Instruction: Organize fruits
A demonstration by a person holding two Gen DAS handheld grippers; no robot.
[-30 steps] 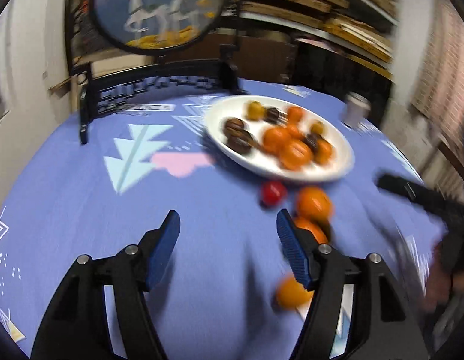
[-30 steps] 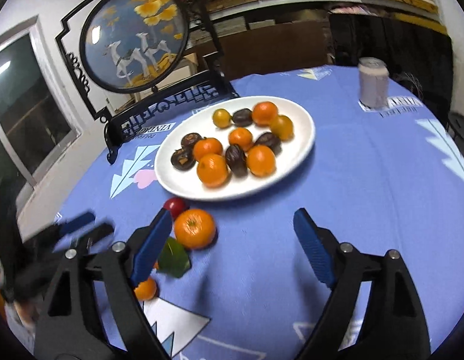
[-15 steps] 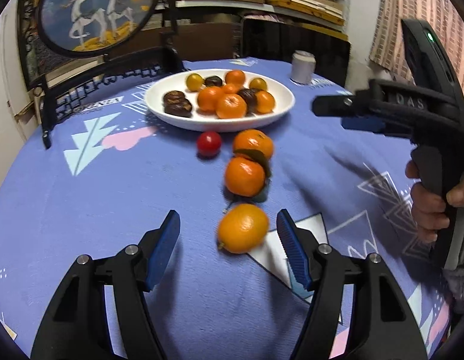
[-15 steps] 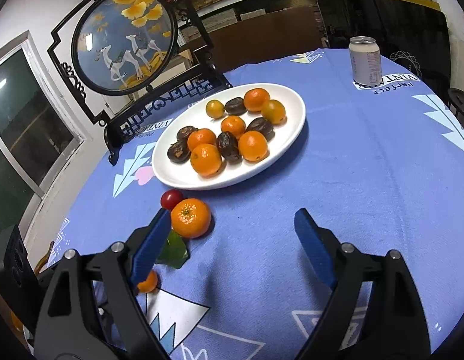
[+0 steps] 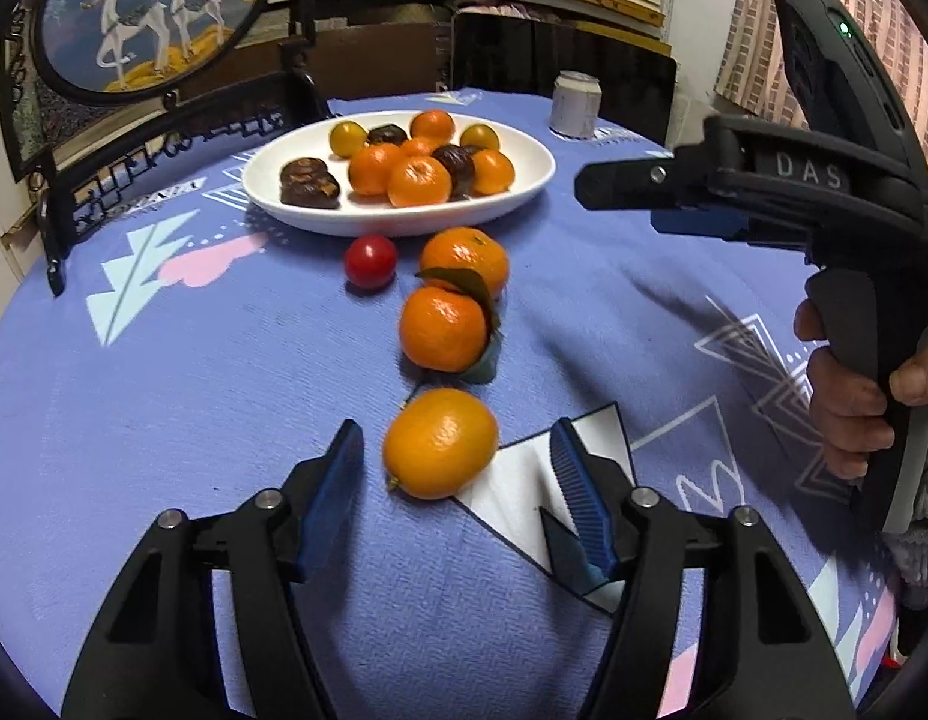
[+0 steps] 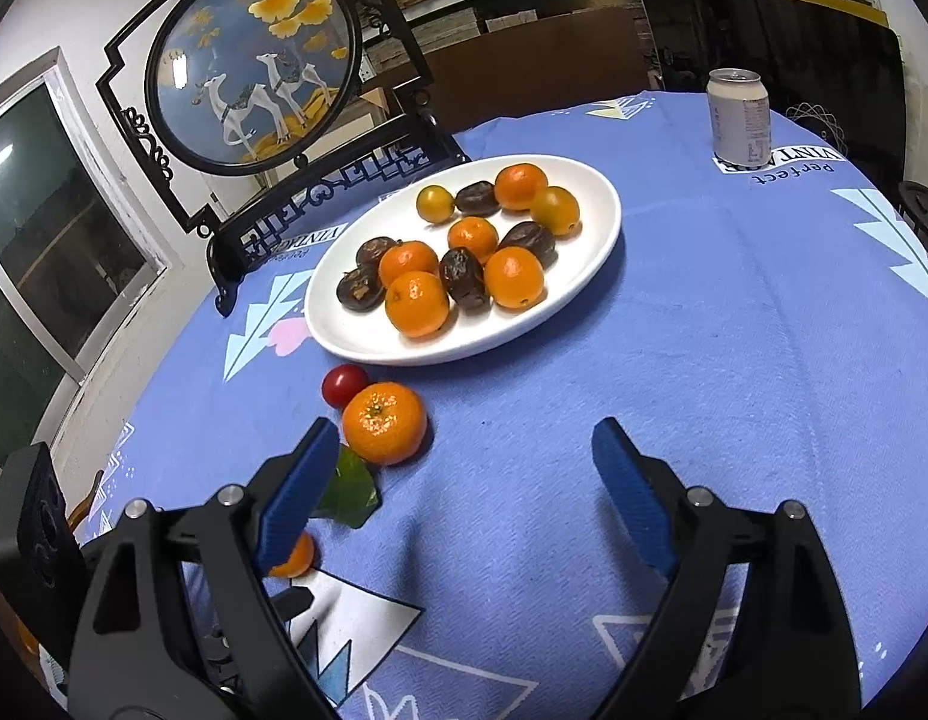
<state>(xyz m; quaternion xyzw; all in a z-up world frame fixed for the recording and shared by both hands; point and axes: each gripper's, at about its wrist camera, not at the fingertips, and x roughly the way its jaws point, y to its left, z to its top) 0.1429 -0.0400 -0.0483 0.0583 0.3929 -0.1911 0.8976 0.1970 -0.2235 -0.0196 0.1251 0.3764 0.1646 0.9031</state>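
The nearest orange (image 5: 440, 443) is framed just ahead between the spread-apart fingers of the left gripper (image 5: 458, 468); the right gripper (image 6: 464, 474), also agape and empty, is held farther off.

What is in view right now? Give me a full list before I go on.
plate: 1, white, oval, middle of the table.
fruits on the plate: about 7 orange or yellow, about 5 dark brown.
loose oranges: 3, orange, in a line before the plate; the middle one has a green leaf.
cherry tomato: 1, red, beside the plate rim.
can: 1, pale, far right of the table.
framed deer screen: 1, black stand, behind the plate.
tablecloth: 1, blue, printed.
left tongs: open, around the nearest orange, not touching.
right tongs: open, nothing between them.
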